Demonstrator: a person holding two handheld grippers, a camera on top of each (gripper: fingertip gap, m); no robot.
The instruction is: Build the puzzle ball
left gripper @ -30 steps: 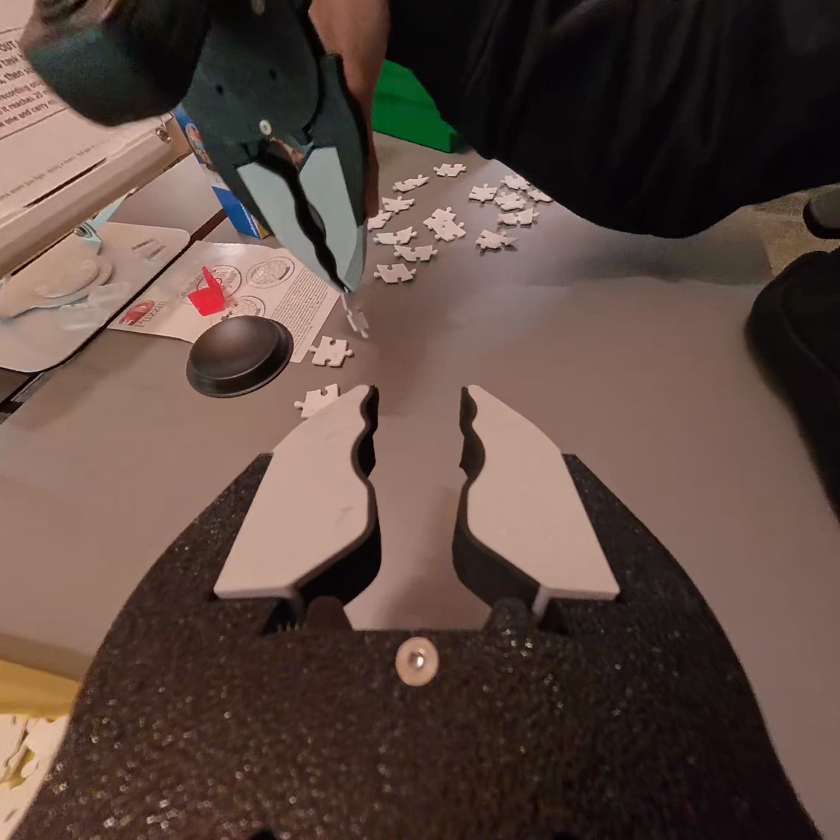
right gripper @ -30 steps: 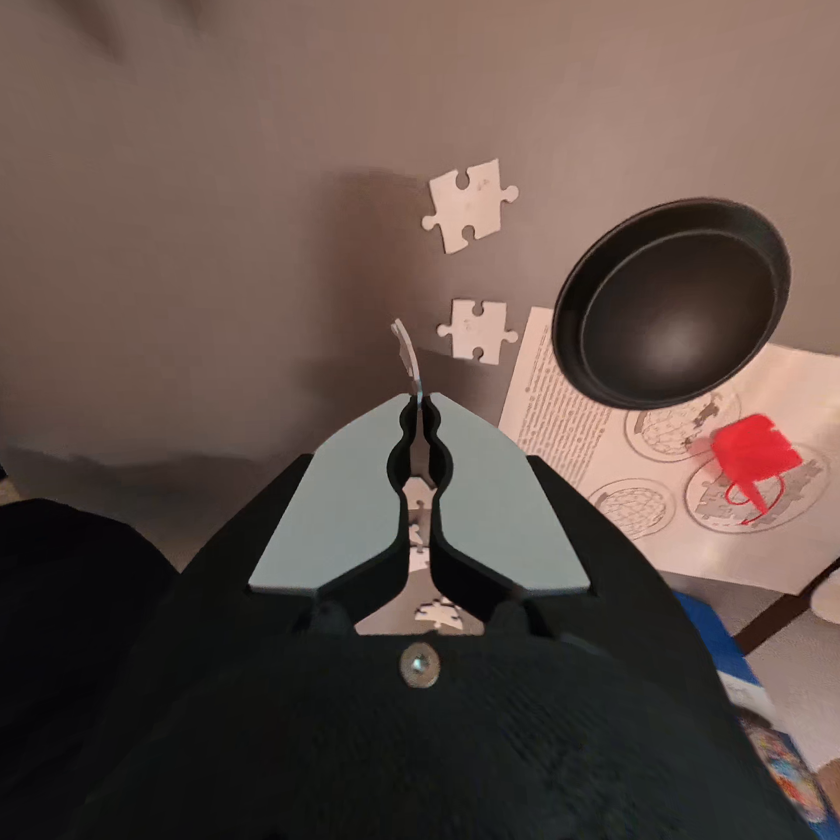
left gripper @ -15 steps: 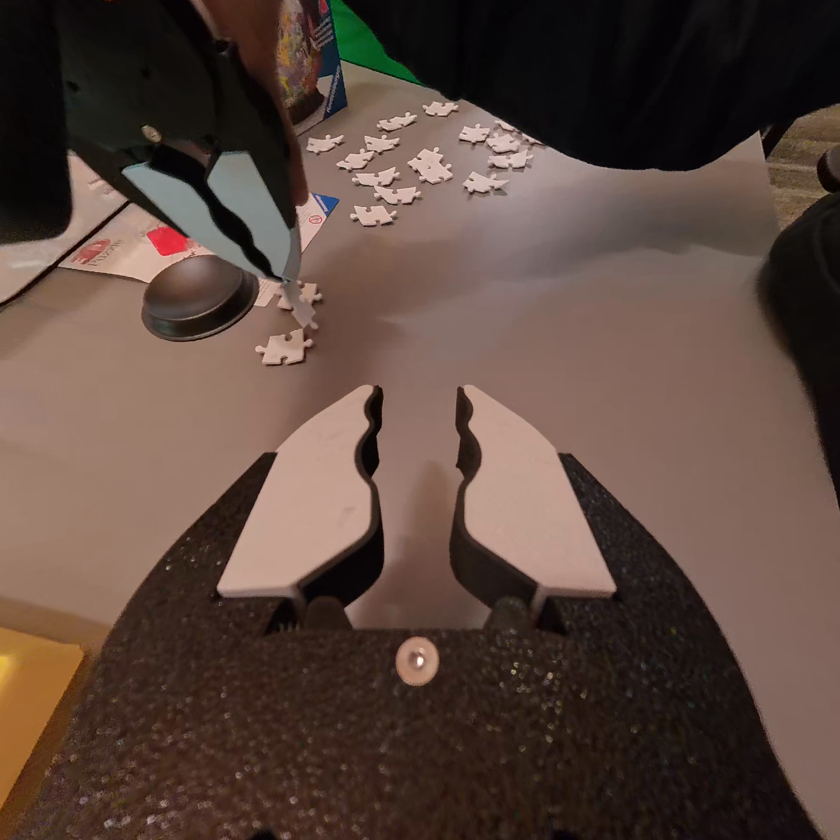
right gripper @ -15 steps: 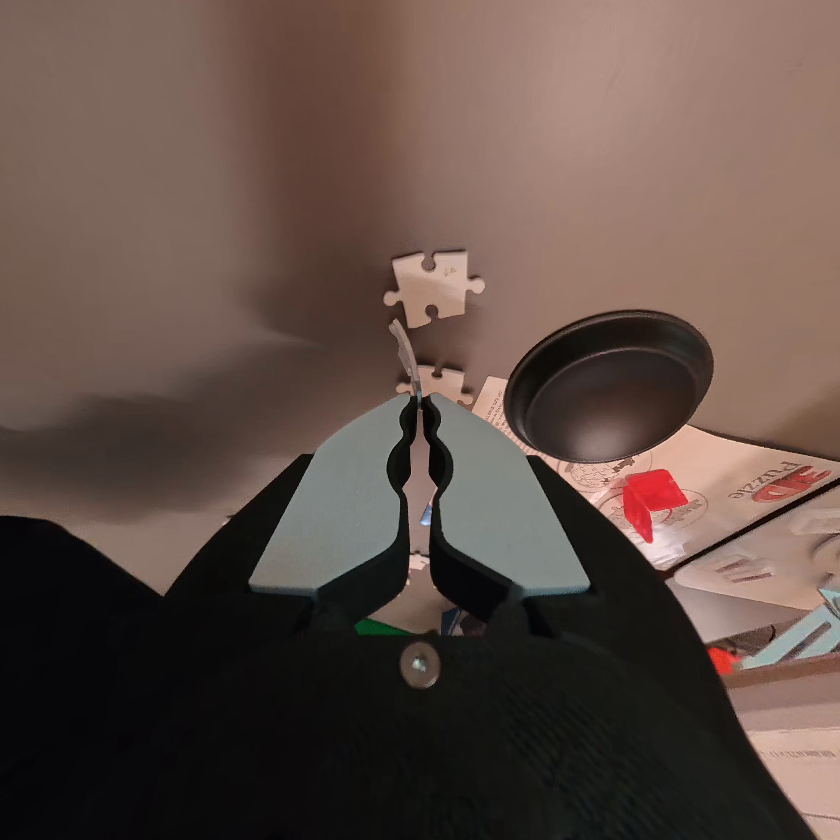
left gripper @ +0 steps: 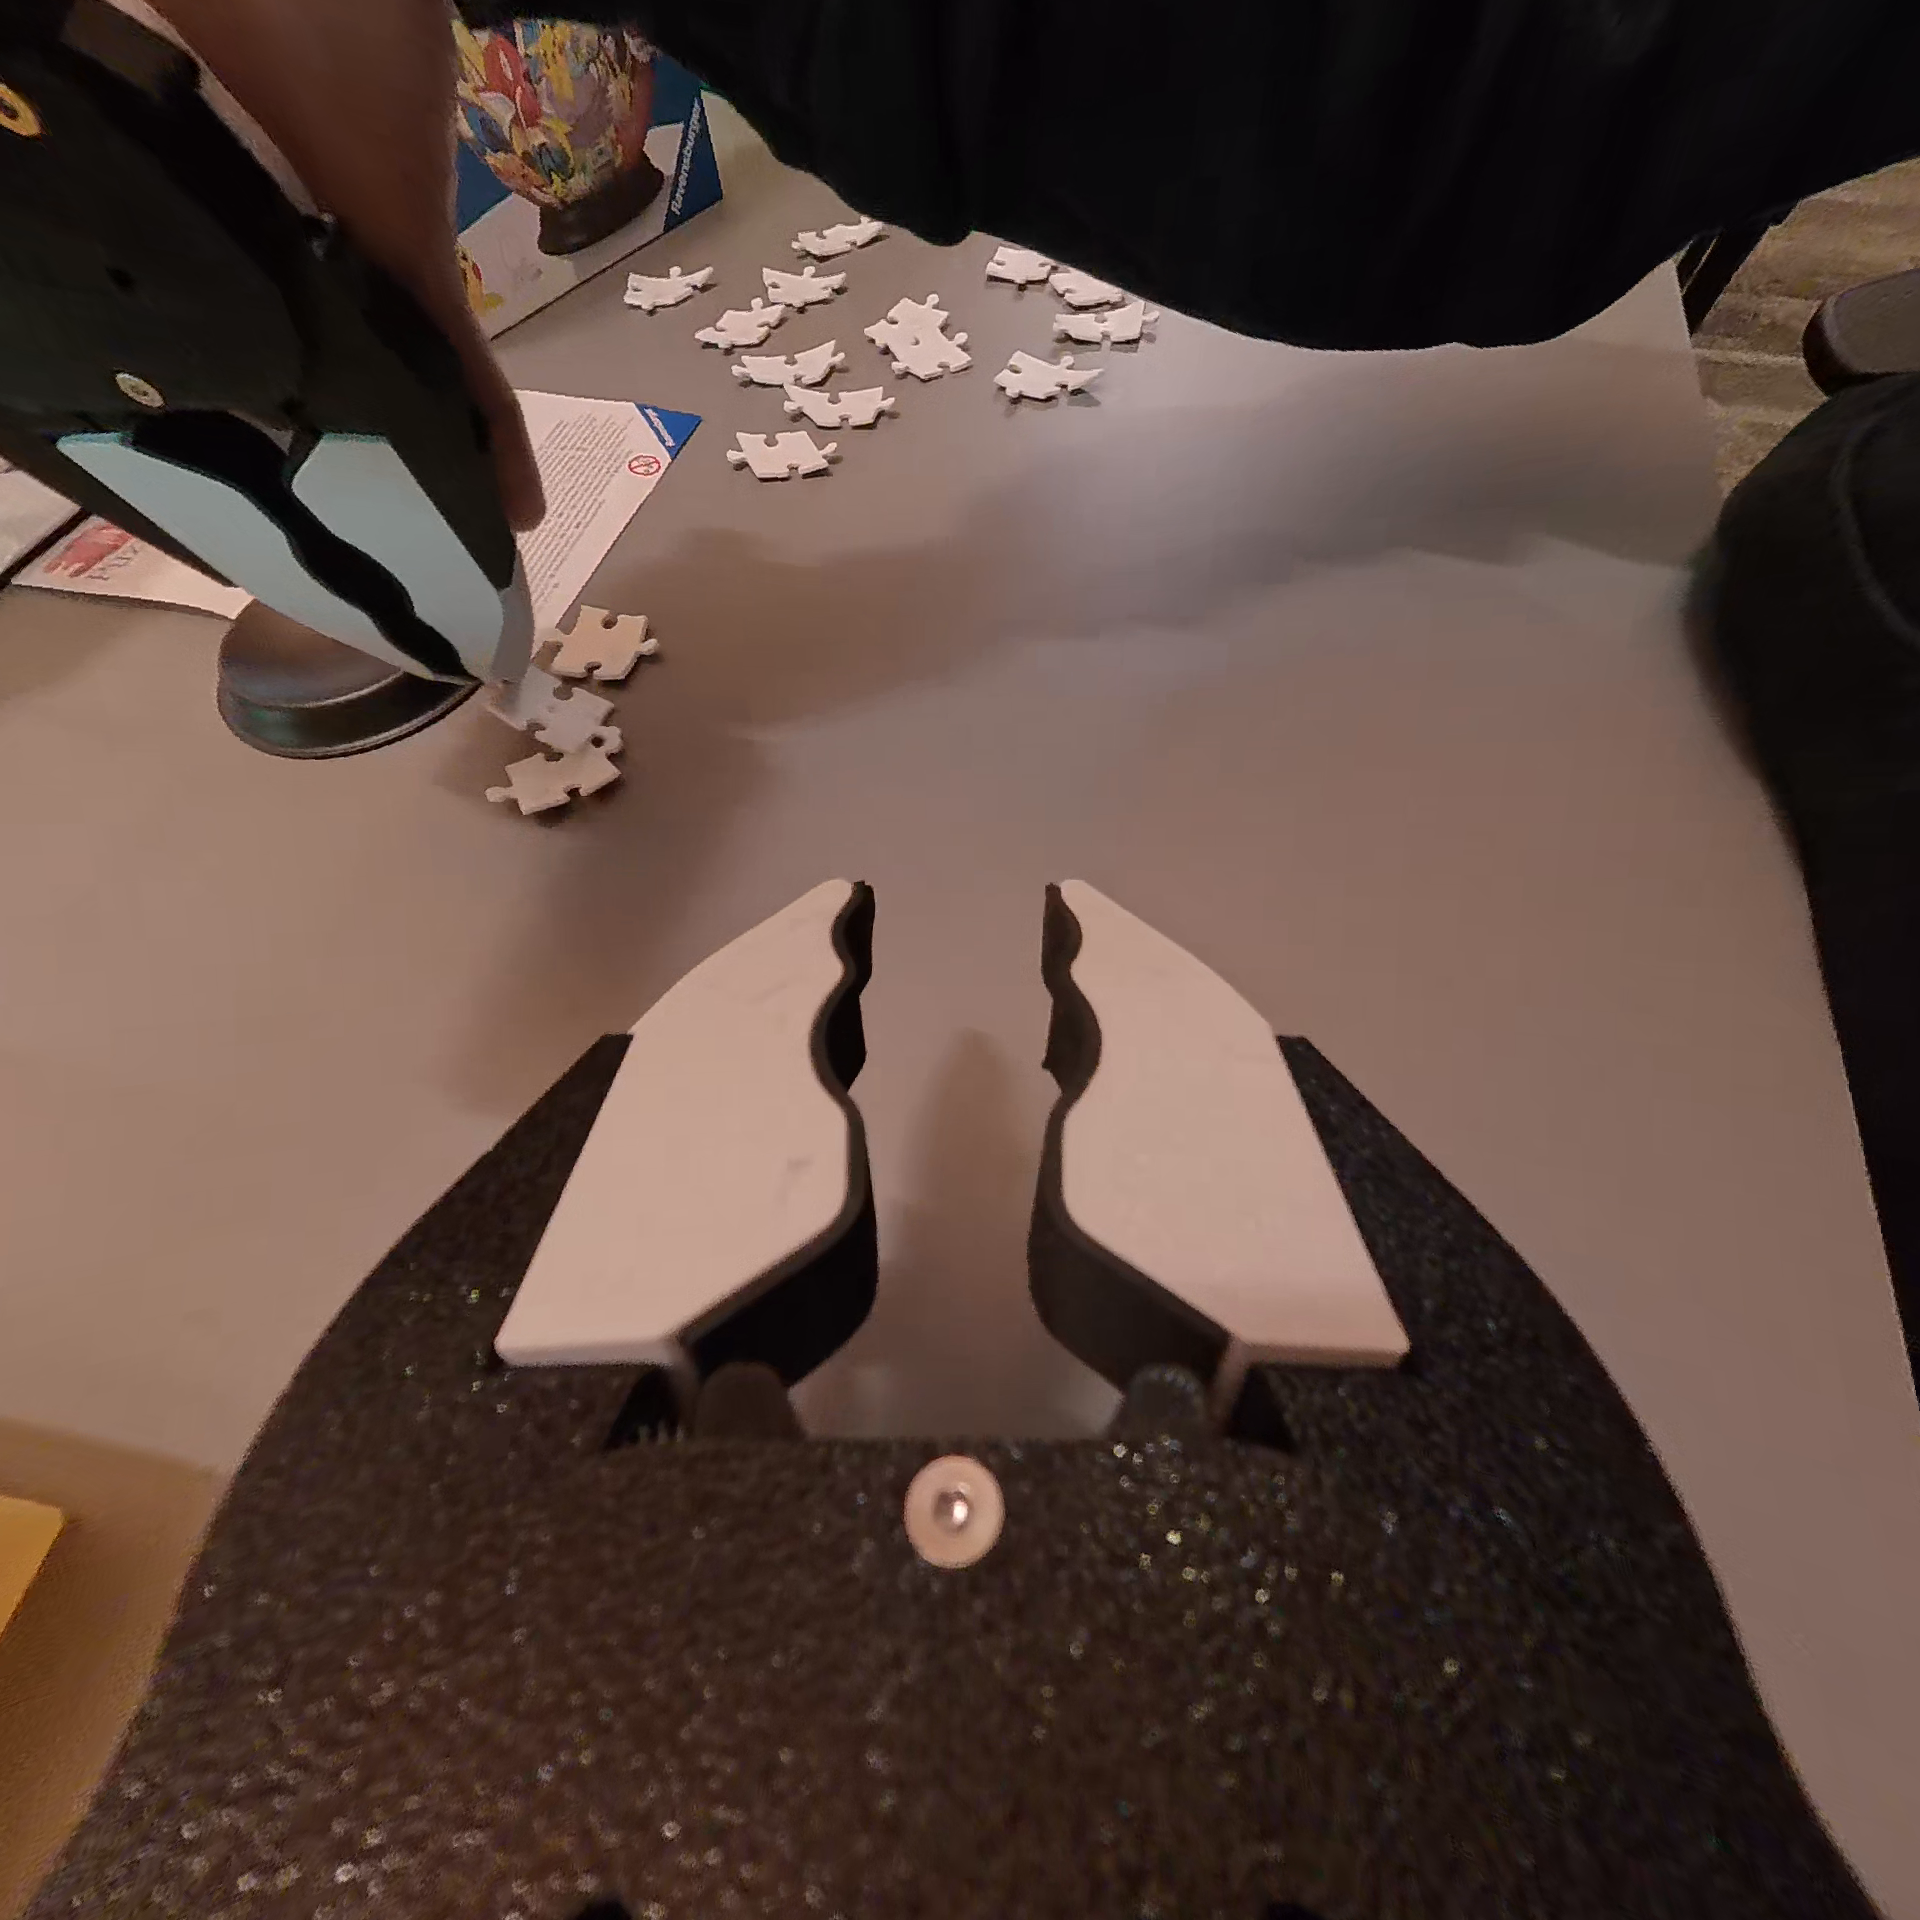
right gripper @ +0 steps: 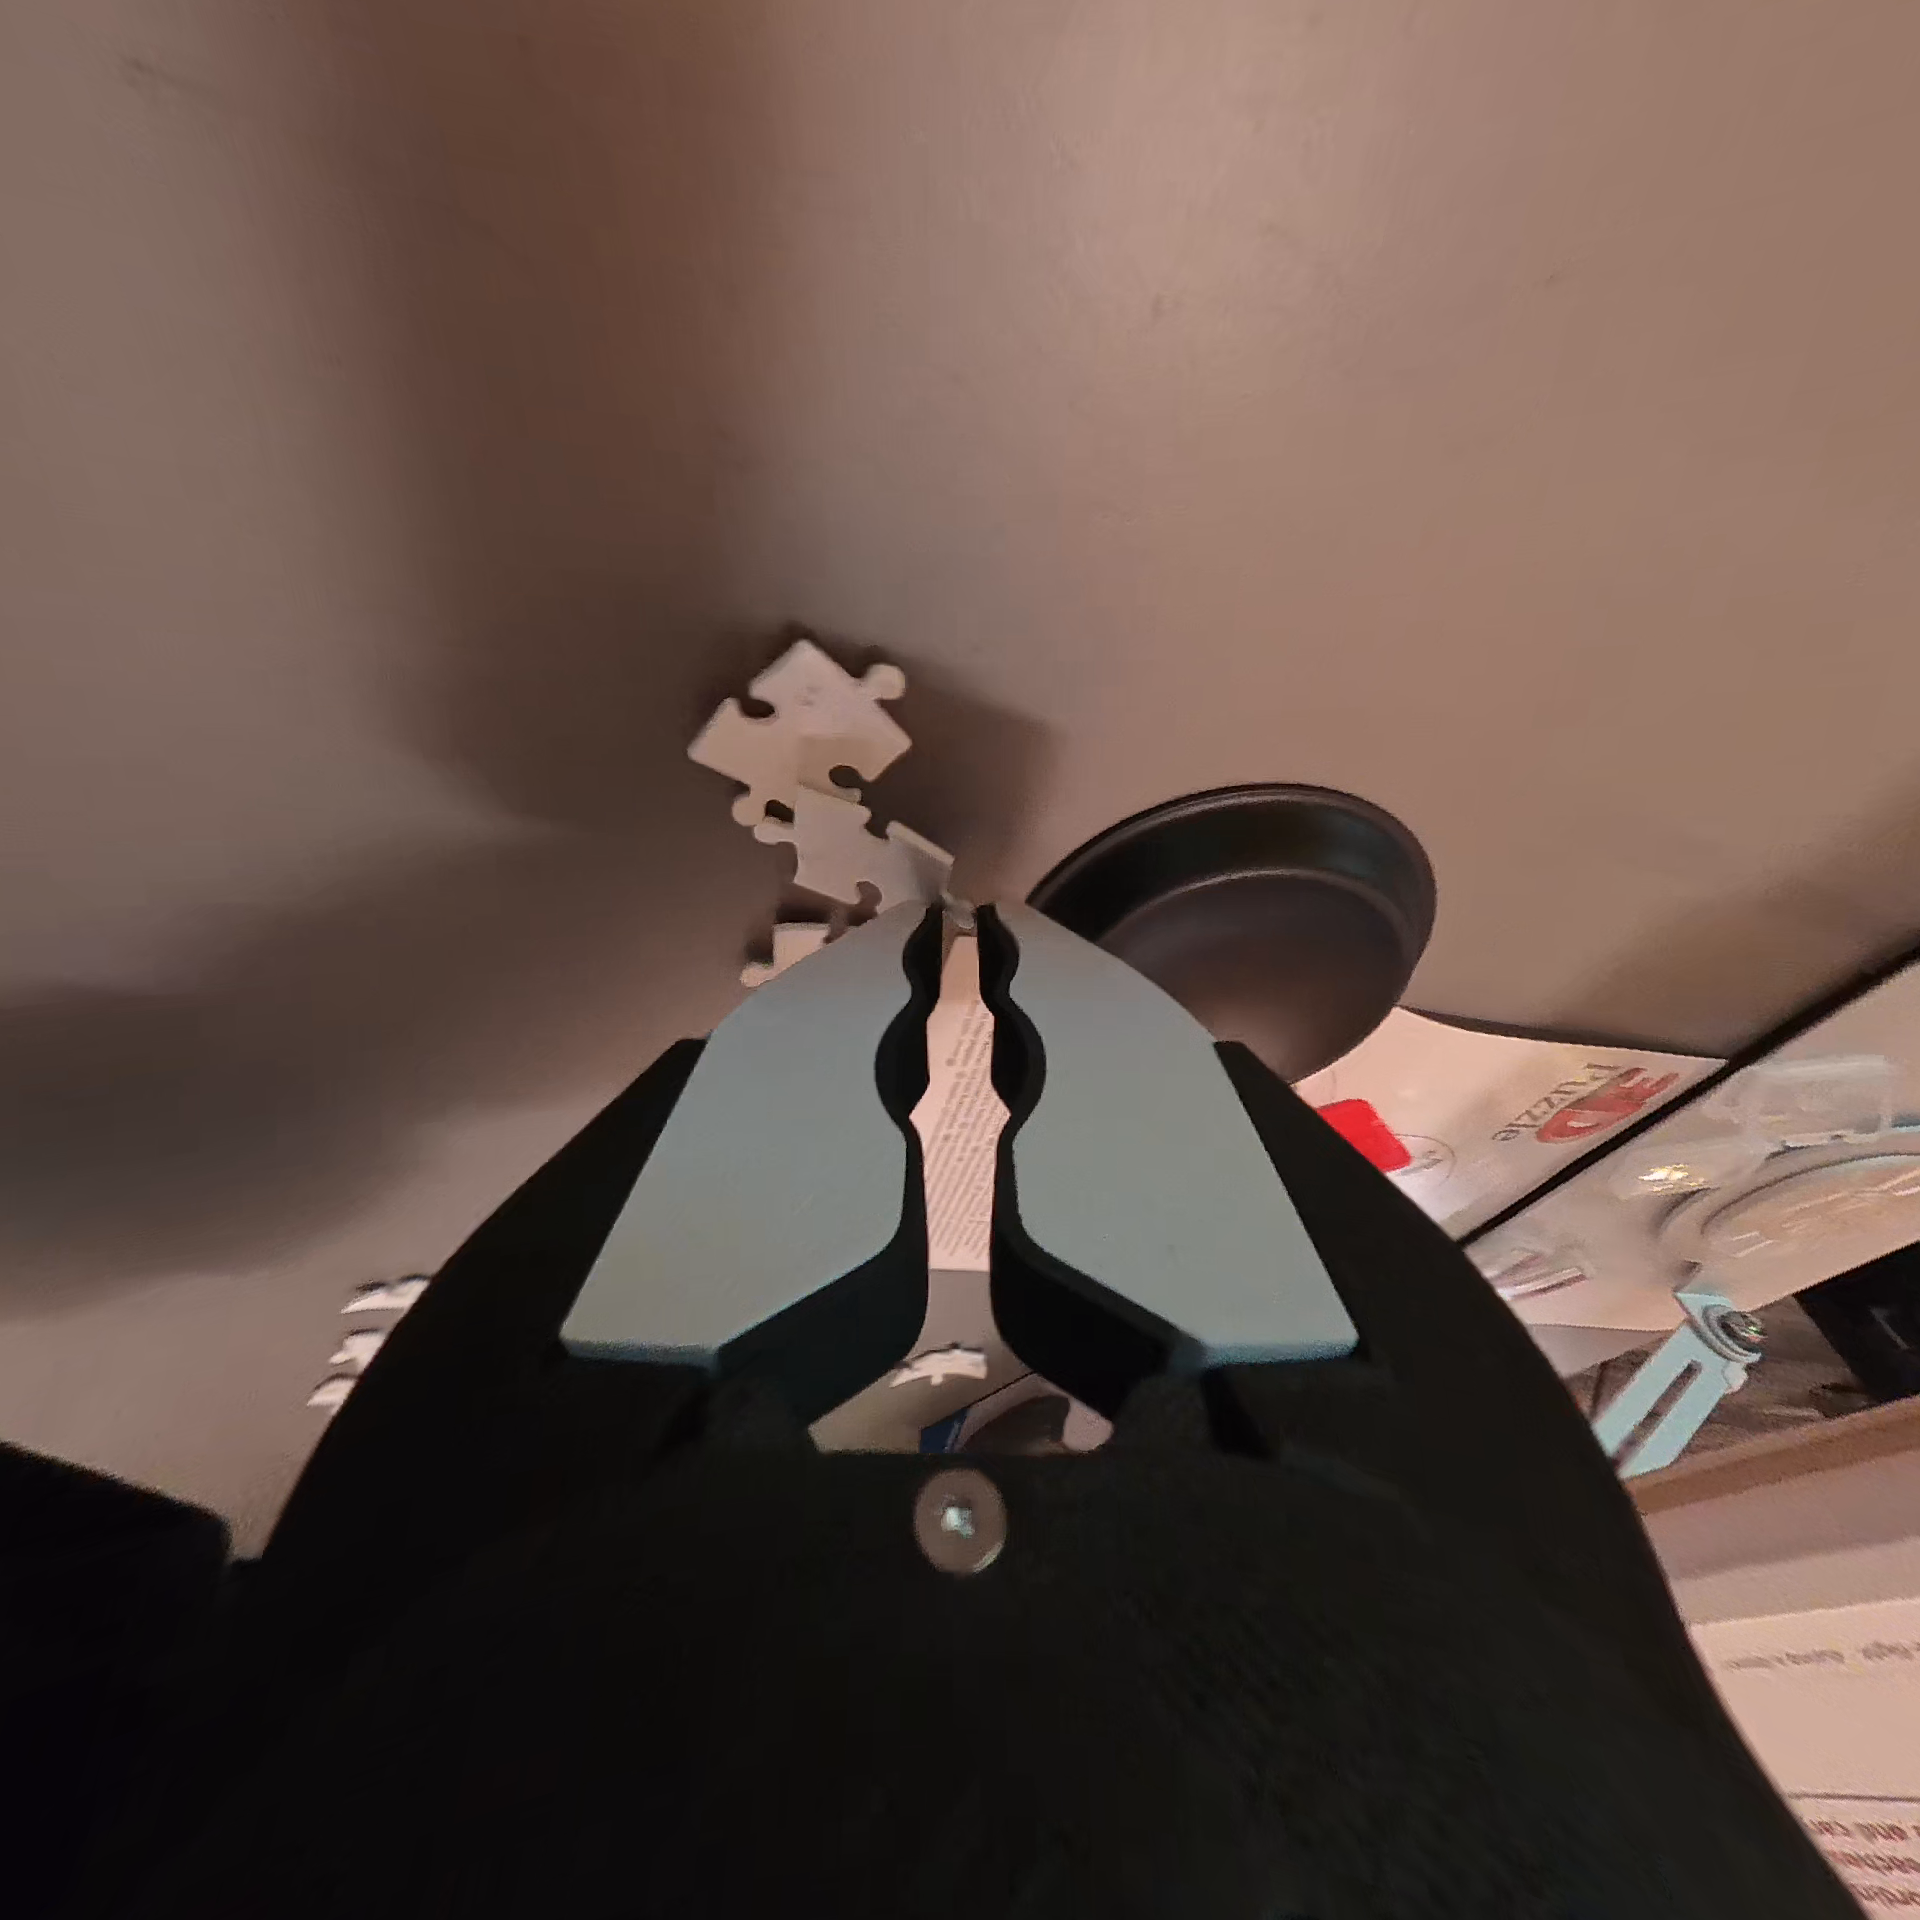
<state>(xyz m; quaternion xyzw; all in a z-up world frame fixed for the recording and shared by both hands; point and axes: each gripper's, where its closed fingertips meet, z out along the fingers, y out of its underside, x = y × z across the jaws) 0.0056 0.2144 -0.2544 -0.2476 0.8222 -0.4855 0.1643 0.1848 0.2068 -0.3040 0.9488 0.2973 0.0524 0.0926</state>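
My right gripper [right gripper: 961, 916] is shut on the corner of a white puzzle piece [right gripper: 836, 844], held down at the grey table [right gripper: 1247, 416]. That piece overlaps a second white piece [right gripper: 805, 722] lying beyond it. In the left wrist view the right gripper [left gripper: 486, 681] comes down at the far left, with the held piece [left gripper: 556, 715] between two loose pieces [left gripper: 603, 644] [left gripper: 556, 779]. My left gripper [left gripper: 951, 904] is open and empty, low over bare table, well to the right of those pieces.
A black round stand base [left gripper: 312, 701] [right gripper: 1247, 894] sits just beside the right gripper on an instruction sheet [left gripper: 592, 488]. Several loose white pieces [left gripper: 831, 353] lie farther back. A puzzle box [left gripper: 582, 135] stands behind them. A person's dark sleeve [left gripper: 1247, 156] spans the top. Some 20 cm of space lies between my two pairs of fingers.
The right gripper has moved down and towards the table with its piece, which has gone from hanging above the loose pieces to resting among them. The left gripper stays open.
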